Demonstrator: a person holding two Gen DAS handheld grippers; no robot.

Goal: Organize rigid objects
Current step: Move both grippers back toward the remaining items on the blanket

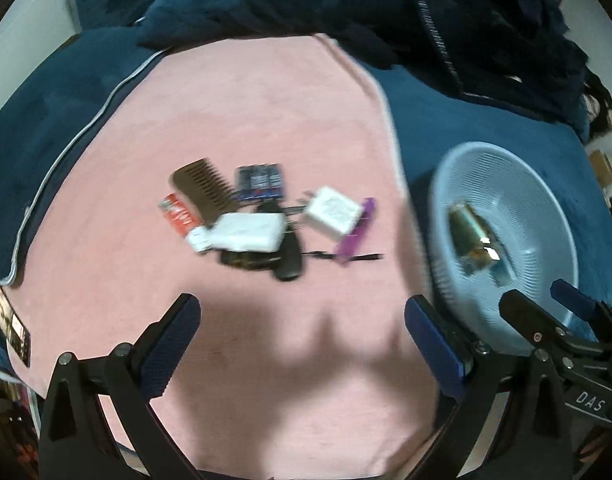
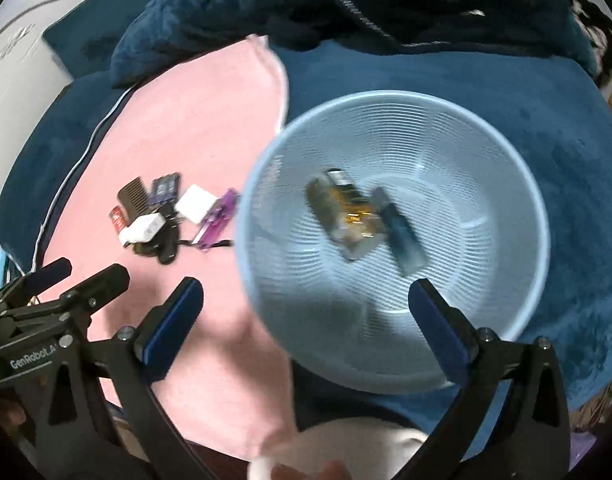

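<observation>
A pile of small objects lies on a pink towel (image 1: 246, 120): a brown comb (image 1: 204, 188), a red packet (image 1: 177, 216), a dark blue packet (image 1: 260, 182), a white charger (image 1: 246, 232), a white cube adapter (image 1: 333, 212), a purple item (image 1: 356, 232) and a black object (image 1: 290, 258). A light blue mesh basket (image 2: 502, 184) on the right holds a gold-brown item (image 2: 338, 210) and a blue item (image 2: 402, 232). My left gripper (image 1: 302, 340) is open and empty, above the towel short of the pile. My right gripper (image 2: 306, 320) is open and empty over the basket's near rim.
The towel lies on a dark blue bed cover (image 1: 486, 120). Dark blue bedding and a zippered garment (image 1: 426, 20) are heaped at the back. The basket also shows in the left wrist view (image 1: 546, 200), with the right gripper (image 1: 546, 304) beside it.
</observation>
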